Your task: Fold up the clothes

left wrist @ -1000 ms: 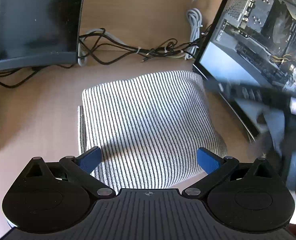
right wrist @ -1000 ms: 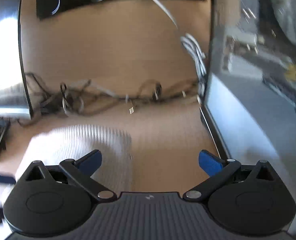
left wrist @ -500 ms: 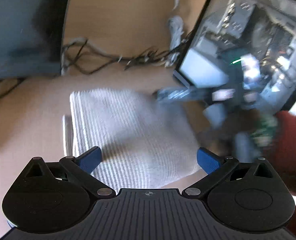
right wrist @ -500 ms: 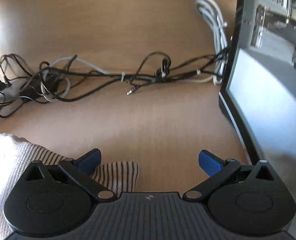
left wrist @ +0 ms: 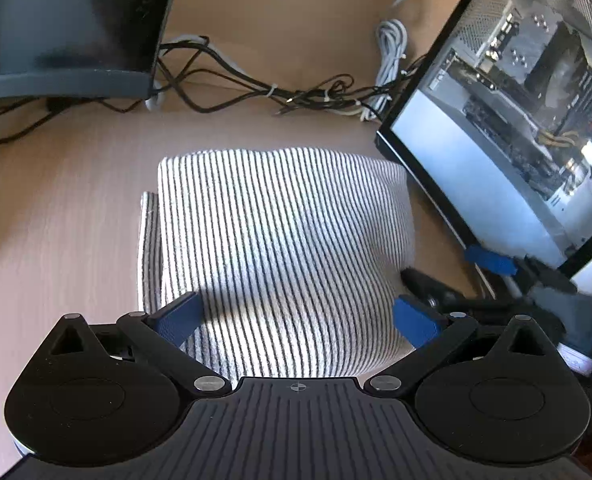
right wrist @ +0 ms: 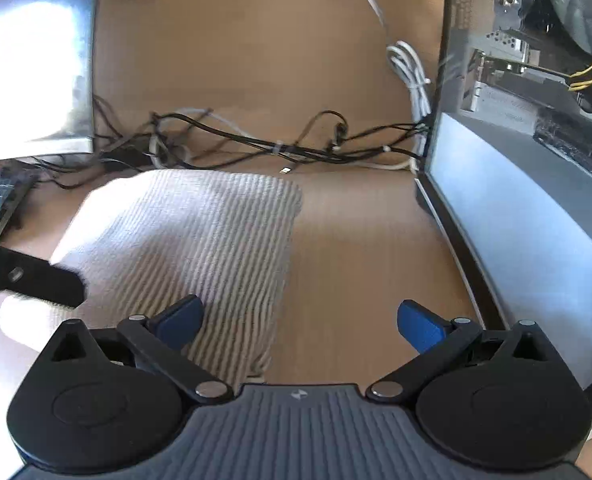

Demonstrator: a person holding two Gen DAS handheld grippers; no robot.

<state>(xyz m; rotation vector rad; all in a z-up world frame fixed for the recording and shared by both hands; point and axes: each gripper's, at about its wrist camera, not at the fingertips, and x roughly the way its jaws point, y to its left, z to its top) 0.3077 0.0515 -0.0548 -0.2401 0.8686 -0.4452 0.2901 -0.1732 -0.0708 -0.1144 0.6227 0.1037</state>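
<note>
The folded striped garment [left wrist: 280, 240] lies just ahead of the left gripper [left wrist: 296, 320], the nearer of the 2; both it and the right gripper [right wrist: 300, 320] are spread wide, empty.

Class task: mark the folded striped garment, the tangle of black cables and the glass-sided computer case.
striped garment [left wrist: 280, 240], left wrist view, middle of top layer
black cables [left wrist: 312, 98], left wrist view, tied bundle
computer case [left wrist: 508, 120], left wrist view, glass side panel

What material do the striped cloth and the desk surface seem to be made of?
The striped cloth looks like a soft ribbed knit, probably cotton, matte: it folds thick and rounded. The desk looks like light wood or wood-pattern laminate, smooth and matte: fine straight grain shows.
</note>
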